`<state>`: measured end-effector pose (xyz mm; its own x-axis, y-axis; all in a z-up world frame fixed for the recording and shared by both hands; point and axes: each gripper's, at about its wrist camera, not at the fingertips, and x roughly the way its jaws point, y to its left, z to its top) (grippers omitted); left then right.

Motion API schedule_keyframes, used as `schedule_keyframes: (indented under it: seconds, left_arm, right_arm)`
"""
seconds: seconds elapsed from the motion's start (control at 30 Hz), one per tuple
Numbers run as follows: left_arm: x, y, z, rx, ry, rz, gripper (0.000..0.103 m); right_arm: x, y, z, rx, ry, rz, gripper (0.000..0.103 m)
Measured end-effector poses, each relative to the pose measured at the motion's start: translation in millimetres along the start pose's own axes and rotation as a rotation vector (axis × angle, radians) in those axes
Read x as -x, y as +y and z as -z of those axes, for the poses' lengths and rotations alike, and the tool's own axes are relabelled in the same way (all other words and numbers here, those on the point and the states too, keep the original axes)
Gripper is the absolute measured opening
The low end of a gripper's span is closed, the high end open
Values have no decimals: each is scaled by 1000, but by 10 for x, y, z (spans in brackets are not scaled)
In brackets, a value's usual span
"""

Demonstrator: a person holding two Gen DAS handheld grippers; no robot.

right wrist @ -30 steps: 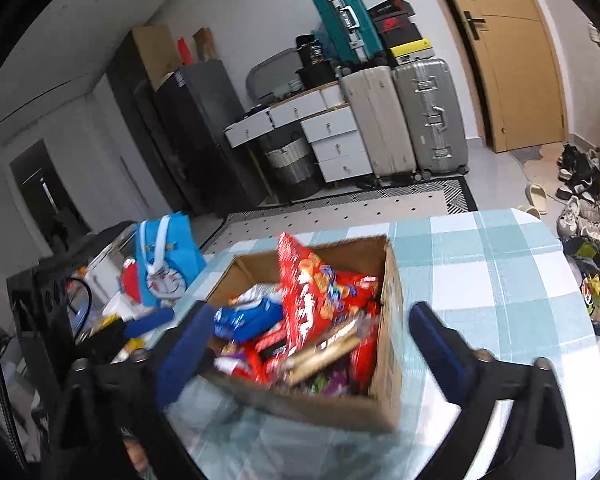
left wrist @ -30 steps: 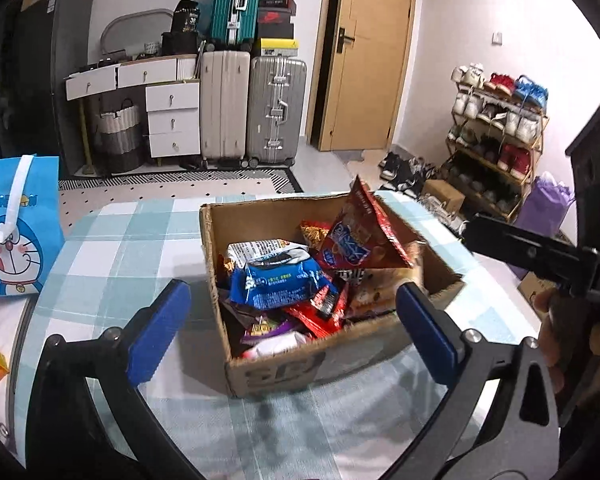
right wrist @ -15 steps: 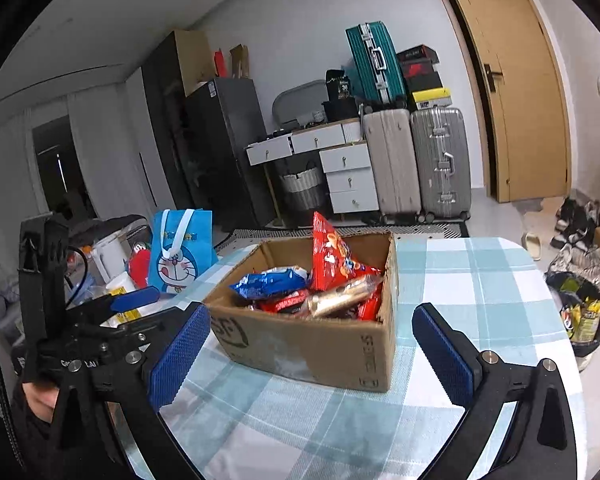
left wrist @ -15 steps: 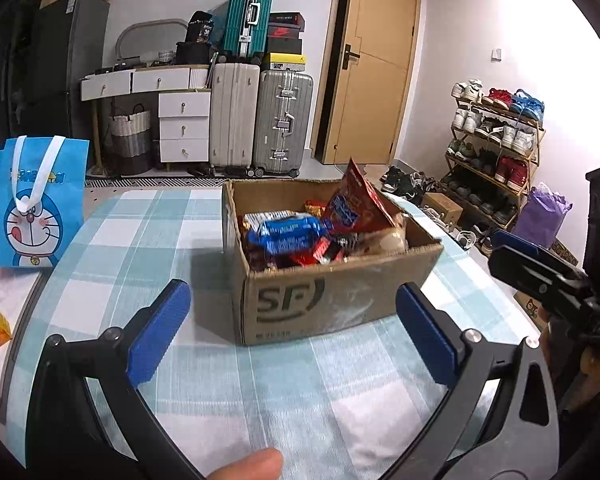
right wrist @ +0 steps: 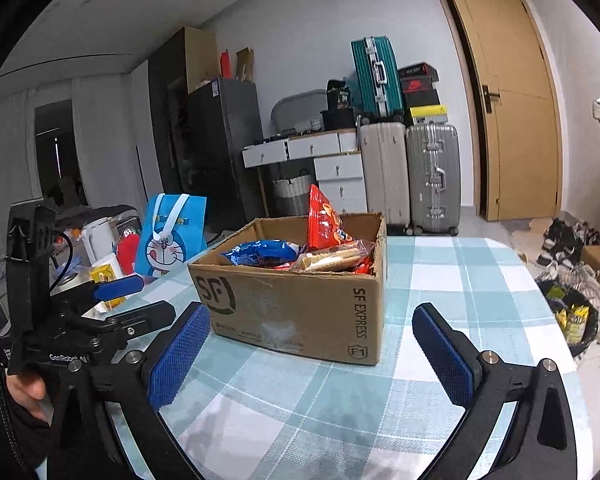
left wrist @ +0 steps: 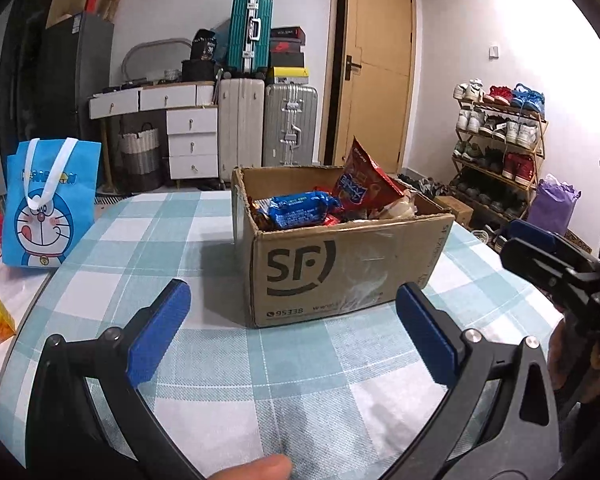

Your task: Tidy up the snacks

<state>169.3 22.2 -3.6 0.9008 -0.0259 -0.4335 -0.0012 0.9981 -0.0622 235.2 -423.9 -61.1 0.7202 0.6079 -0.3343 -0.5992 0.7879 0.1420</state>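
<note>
Checked teal-and-white woven cloth covers the table [left wrist: 204, 364] beneath both claws. Left gripper [left wrist: 290, 328] hangs just above that cloth with its ribbed blue pads [left wrist: 158, 332] spread wide and nothing between them; a fingertip [left wrist: 256, 470] shows at the bottom edge of its view. Right gripper [right wrist: 308, 346] is likewise spread apart and empty, its knurled blue pads [right wrist: 178, 354] low over the cloth.

Straight ahead of both claws, near but not touching, sits an open corrugated cardboard box [left wrist: 340, 264] printed with SF, its flaps gone and its top edge ragged. Glossy snack packets fill it: a blue crinkled wrapper [left wrist: 300, 208] lies on top, a red foil bag [left wrist: 360, 180] stands upright above the rim, and a clear sleeve of round crackers [right wrist: 332, 258] rests against the box's right wall in the right wrist view.

Farther left of the left claw, a blue Doraemon tote bag [left wrist: 48, 204] stands upright. Beyond the table, hard-shell suitcases [left wrist: 288, 124] line the wall.
</note>
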Motion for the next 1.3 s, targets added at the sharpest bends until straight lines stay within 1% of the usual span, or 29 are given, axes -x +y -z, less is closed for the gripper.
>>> schedule_keyframes:
  seconds: [0.17,0.33,0.47,0.63,0.77,1.3]
  left_arm:
    - [-15,21,33,7,-18,-11,102]
    - [0,27,43,7,-26,-15,102]
    - [18,33,51,11,-36,-15,102]
    - [23,0,56,-11,-39,-16,102]
    - [20,-11,57,-13,-39,-16,102]
    - [4,-17,71,-7,-40,-12,102]
  right_arm:
    - [28,27,19,25,-36,23,103]
    - [-5,10,68,25,-21,37,103]
    - [25,-11,75,20,-34,35,103]
    - [32,-19,75,18,-33,34,103]
    - [37,17,81,39,-38,55,103]
    - [36,41,83,47,-37,55,103]
